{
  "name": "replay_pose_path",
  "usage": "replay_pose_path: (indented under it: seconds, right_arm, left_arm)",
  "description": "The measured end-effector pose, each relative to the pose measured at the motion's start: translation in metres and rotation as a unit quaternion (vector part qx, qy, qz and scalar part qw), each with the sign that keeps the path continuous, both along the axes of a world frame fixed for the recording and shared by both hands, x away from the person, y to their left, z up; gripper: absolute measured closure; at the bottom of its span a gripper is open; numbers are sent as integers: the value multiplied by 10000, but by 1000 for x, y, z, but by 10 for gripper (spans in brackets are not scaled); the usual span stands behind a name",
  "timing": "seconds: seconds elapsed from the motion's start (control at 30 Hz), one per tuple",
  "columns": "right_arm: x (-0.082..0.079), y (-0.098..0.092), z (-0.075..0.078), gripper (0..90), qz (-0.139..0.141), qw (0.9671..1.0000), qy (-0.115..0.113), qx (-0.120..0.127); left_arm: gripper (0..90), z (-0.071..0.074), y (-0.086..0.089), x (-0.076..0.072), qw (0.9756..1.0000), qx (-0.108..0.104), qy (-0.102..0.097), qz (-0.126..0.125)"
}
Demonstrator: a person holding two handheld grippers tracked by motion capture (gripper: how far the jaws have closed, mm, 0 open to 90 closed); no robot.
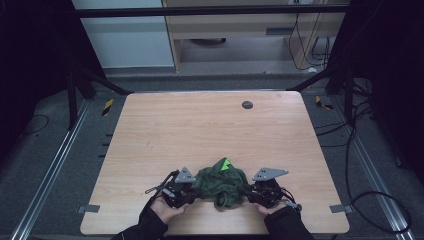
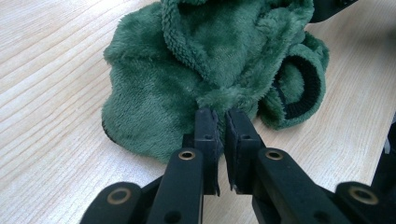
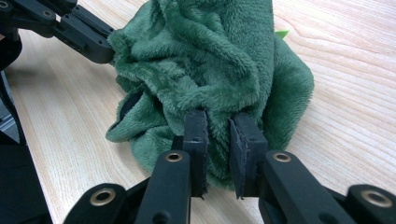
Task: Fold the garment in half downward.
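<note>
Black jaws of the left gripper (image 2: 221, 122) stand almost together, pinching a fold of the dark green fleece garment (image 2: 205, 70) between their pads; in the left gripper view the plush bunches up right at the tips, and a ribbed black cuff (image 2: 306, 88) curls open on the far side of the heap. Across from it the right gripper (image 3: 219, 122) has its jaws a little apart with a thick wad of the same green pile squeezed between them, so it too is holding the cloth rather than standing free. In the right gripper view the other gripper's black arms reach in from the upper left corner and touch the fleece at its edge. Seen from the high view, the left gripper (image 1: 187, 186) and the right gripper (image 1: 252, 189) flank the crumpled garment (image 1: 221, 184) on either side, each held by a hand in a dark sleeve, the left hand (image 1: 167, 209) and right hand (image 1: 272, 206) coming in from the bottom edge. A small bright green patch (image 1: 225, 164) shows at the top of the heap. The bundle rests on the pale wood-grain table (image 1: 200, 125), close to its near edge and about midway across. A small dark round spot (image 1: 247, 104) sits near the table's far edge, well apart from the cloth.
</note>
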State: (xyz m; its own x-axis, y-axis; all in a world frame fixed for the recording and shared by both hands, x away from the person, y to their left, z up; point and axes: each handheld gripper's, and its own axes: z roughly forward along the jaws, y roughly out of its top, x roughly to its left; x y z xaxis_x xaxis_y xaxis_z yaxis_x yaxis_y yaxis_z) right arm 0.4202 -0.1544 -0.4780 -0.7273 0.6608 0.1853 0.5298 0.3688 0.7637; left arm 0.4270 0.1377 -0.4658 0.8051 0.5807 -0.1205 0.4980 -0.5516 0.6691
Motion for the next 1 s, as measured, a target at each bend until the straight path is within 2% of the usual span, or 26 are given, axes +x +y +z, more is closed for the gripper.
replay_pose_path:
  seconds: [0.1, 0.2, 0.4, 0.53, 0.67, 0.83, 0.87, 0.9, 1.0]
  right_arm:
    - [0, 0, 1, 744, -14, 10000, 16, 31]
    - [-1, -1, 5, 687, -82, 9999, -36, 75]
    - [-2, -5, 14, 656, -158, 9996, -156, 193]
    - [-1, -8, 19, 649, -221, 9992, -226, 265]
    - [3, -12, 27, 643, -335, 9984, -308, 329]
    - [11, -13, 33, 646, -447, 9973, -370, 454]
    - [16, -12, 34, 647, -477, 9970, -361, 492]
    - [19, -11, 35, 647, -498, 9969, -357, 492]
    - [28, -10, 34, 648, -566, 9967, -329, 483]
  left_arm:
    - [826, 1, 1, 0, 10000, -19, -8, 0]
    - [773, 3, 2, 0, 9999, -107, -50, 14]
    - [665, 13, 7, 2, 9993, -300, -147, 137]
    - [629, 19, 11, 4, 9988, -379, -221, 227]
    - [590, 31, 17, 12, 9977, -459, -314, 385]
    - [585, 38, 16, 25, 9967, -496, -377, 512]
    - [585, 40, 15, 32, 9965, -494, -397, 546]
    - [586, 40, 15, 32, 9965, -494, -397, 546]
    - [588, 40, 8, 45, 9958, -577, -295, 645]
